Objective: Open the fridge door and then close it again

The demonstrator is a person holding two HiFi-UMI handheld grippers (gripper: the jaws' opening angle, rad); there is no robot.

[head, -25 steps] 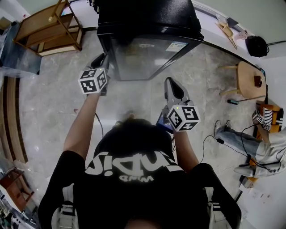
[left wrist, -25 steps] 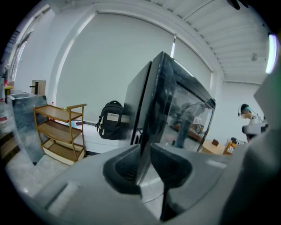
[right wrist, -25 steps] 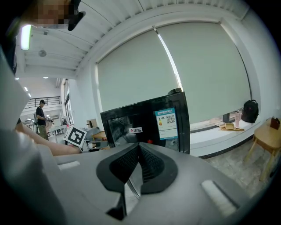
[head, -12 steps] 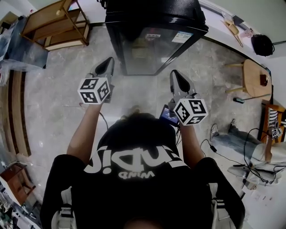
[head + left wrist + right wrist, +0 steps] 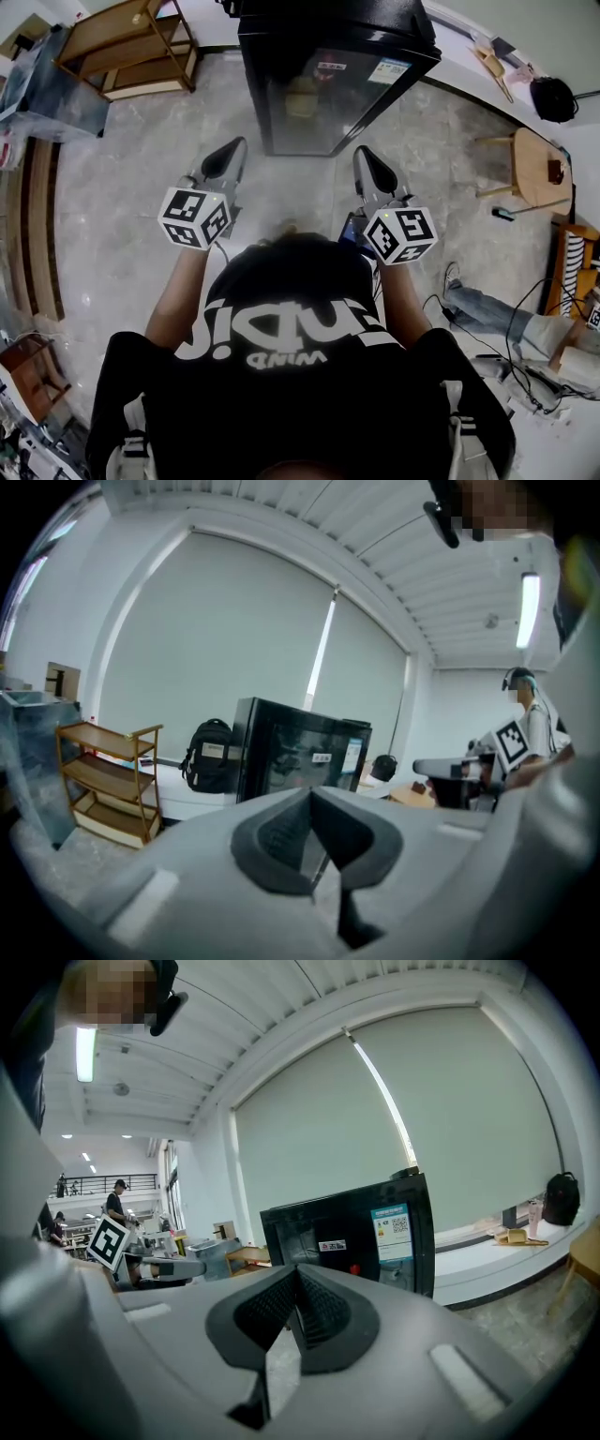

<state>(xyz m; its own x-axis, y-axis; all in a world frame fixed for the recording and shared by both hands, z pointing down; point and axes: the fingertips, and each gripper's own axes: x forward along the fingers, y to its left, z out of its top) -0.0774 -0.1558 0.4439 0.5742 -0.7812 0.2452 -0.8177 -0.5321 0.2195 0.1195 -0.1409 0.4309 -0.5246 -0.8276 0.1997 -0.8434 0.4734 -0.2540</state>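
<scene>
Reflecting fridge door (image 5: 328, 98) (interior indistinct)

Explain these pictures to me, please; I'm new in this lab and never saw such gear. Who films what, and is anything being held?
No robot here: a person wears a head camera and holds a grey two-jaw tool in each hand. The top-down picture is the head view: the left tool and right tool, each carrying a black-and-white marker cube, point toward a black glass-door fridge standing on the pale stone floor, its door closed. The other two pictures come from cameras riding on each tool, looking along its jaws. Both tools' jaws are together with nothing between them, so nothing is held. A wooden shelf unit stands left of the fridge.
</scene>
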